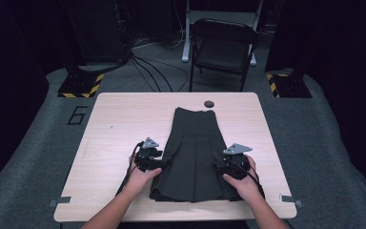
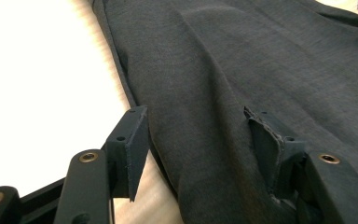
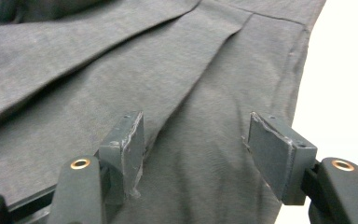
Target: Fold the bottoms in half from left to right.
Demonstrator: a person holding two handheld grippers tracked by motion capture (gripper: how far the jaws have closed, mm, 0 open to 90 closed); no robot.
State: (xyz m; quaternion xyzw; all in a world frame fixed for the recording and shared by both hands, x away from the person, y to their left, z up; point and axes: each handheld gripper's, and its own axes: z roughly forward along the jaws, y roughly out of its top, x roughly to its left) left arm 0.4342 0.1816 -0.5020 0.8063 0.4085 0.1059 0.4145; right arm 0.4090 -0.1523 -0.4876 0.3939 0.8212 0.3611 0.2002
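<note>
Skirt (image 1: pixel 193 155): flat on table (image 1: pixel 119 129); black disc (image 1: pixel 209 103) beyond it
Left gripper (image 2: pixel 200 140): spread, straddling skirt's edge
Right gripper (image 3: pixel 196 144): spread over cloth
Chair (image 1: pixel 224 45): behind table

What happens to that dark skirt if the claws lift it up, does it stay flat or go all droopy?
The dark grey pleated fabric skirt would probably droop: it lies soft and creased on the light wooden table. It likely hangs between the open left claw and right claw. Pleats may unfold.
</note>
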